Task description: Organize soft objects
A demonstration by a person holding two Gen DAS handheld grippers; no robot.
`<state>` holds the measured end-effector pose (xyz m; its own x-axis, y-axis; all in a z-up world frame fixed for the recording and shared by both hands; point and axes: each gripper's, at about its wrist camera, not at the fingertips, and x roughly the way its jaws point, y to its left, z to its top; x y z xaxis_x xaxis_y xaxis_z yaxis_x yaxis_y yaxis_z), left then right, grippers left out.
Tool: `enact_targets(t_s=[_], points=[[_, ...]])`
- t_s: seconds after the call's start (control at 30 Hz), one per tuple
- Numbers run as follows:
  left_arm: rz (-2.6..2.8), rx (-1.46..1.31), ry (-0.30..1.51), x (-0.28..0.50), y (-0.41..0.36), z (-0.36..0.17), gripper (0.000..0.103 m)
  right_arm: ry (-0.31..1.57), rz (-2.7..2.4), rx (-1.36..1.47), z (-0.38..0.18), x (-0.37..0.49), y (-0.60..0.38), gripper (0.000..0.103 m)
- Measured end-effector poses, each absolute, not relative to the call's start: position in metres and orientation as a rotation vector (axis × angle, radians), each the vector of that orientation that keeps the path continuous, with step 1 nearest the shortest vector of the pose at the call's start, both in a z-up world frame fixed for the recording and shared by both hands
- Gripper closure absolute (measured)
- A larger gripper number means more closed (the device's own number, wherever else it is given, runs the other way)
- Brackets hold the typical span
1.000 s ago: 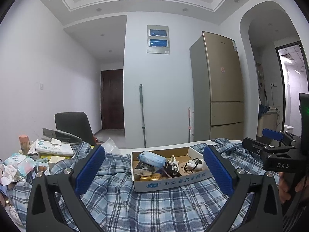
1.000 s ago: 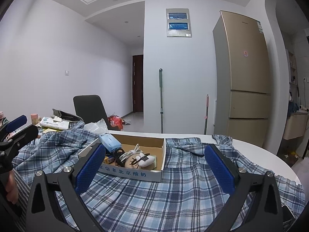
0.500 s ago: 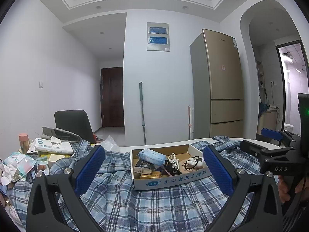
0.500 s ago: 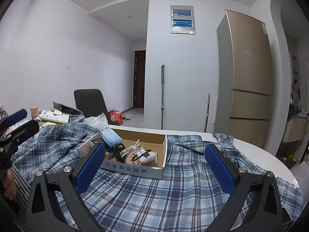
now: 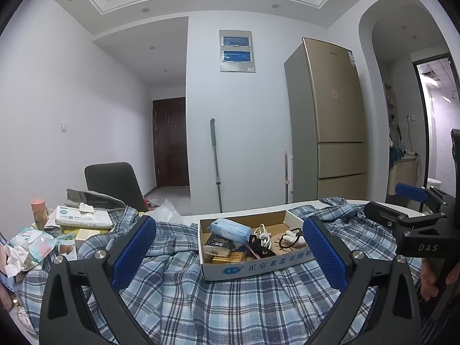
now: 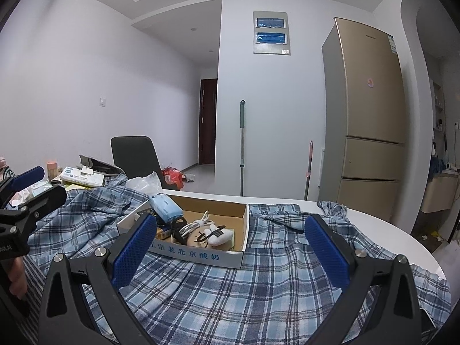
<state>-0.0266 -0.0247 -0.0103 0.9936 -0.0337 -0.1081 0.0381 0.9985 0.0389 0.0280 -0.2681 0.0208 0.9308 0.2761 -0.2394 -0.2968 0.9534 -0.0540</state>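
Over table | left gripper (image 5: 230,254) and right gripper (image 6: 231,251) spread wide, empty | plaid shirt (image 6: 230,296) lay directly beneath | cardboard box (image 6: 201,254) sat atop it, ahead

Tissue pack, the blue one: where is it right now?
The tissue pack lies in the cardboard box's left end, propped on small packets, left of the white cable. The box sits on the plaid shirt.

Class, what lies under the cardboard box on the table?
The cardboard box rests on the blue plaid shirt, which spreads over the white table. Whatever lies directly beneath the box is covered.
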Motion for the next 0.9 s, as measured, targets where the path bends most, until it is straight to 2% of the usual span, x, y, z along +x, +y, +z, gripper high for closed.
enact_targets(t_s=[0.9], points=[[0.002,0.055,0.117,-0.0239,-0.0247,-0.0085,0.000,0.259,0.290,-0.066,0.0198,0.0318,-0.2702,0.000]])
